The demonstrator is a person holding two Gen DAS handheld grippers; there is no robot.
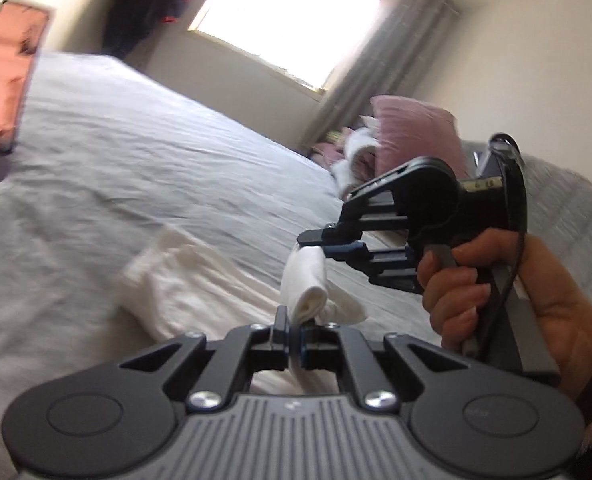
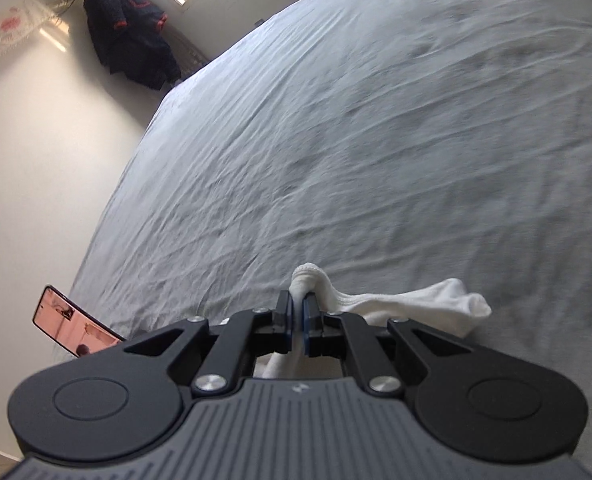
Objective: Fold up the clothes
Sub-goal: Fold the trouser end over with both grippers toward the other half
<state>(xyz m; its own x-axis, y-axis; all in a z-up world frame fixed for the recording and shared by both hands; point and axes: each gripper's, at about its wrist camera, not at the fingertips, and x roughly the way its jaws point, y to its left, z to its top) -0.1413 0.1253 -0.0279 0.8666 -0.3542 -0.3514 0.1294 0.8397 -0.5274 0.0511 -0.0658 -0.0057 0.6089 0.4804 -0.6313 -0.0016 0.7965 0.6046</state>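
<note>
- two grippers grip one white sock: the left gripper has its fingers pinched together on one end, tilted slightly downward over the bed.
- the right gripper, held in a hand wrapped round its handle, is clamped on the sock's other end; its own view shows the sock trailing to the right.
- more white cloth lies on the grey bedsheet below.
- a phone stands at the bed's edge; a pink pillow sits beyond, a dark jacket hangs on the wall.
</note>
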